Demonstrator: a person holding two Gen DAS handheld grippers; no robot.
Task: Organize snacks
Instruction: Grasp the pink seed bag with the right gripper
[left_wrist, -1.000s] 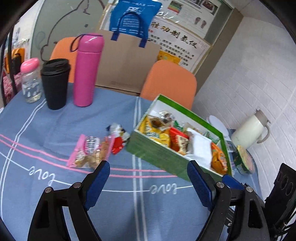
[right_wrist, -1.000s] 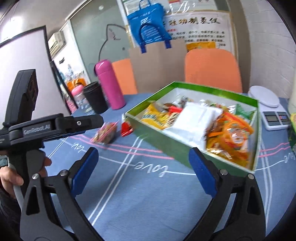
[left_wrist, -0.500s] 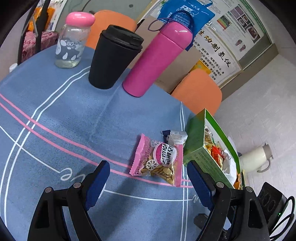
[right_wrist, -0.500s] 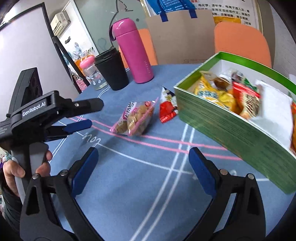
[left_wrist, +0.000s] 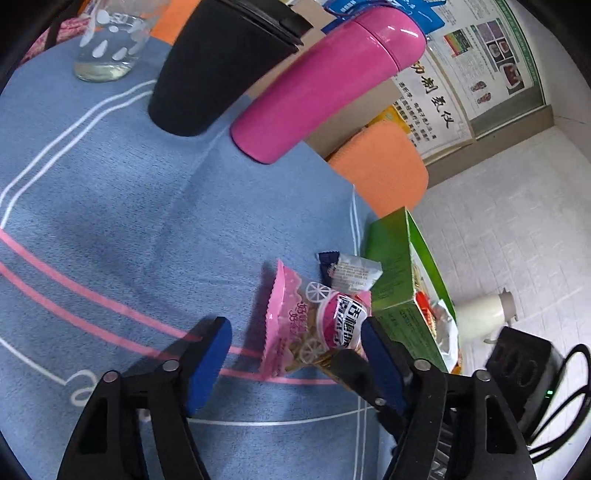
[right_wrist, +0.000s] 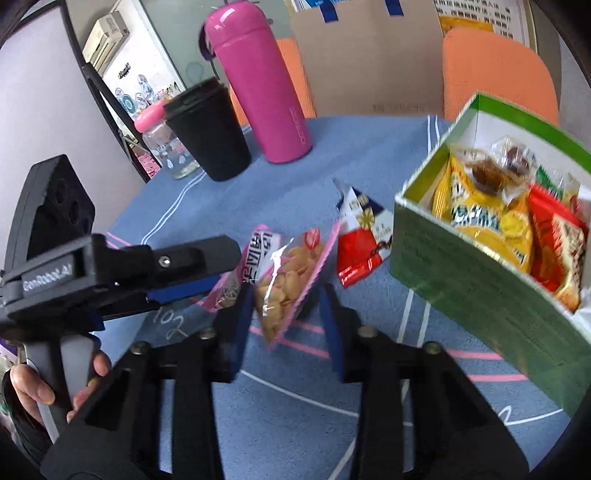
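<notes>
Blue cloth with pink and white lines covers the desk (left_wrist: 110, 206), and two orange chairs stand behind its far edge. Three drink vessels line that far edge: a pink flask (right_wrist: 258, 81), a black lidded cup (right_wrist: 210, 136) and a clear bottle with a pink cap (right_wrist: 162, 147), the bottle's top cut off in the left wrist view. Two loose snacks lie on the cloth near the middle. The pink cracker packet (right_wrist: 284, 273) lies with its long axis running from the near edge toward the box, one end tilted up; the left claw partly hides it in the right wrist view. Just beyond it the red, white and blue packet (right_wrist: 360, 236) touches the wall of the green box (right_wrist: 461, 280), its point facing the far edge. The box holds yellow and red packets, too crowded to count, and its right end is cut off. The left claw (left_wrist: 295, 354) stands wide apart, its right finger against the pink packet. The right claw (right_wrist: 288, 314) is narrowed around the packet's near end; whether the pads press it I cannot tell. A hand (right_wrist: 37, 384) grips the left handle.
</notes>
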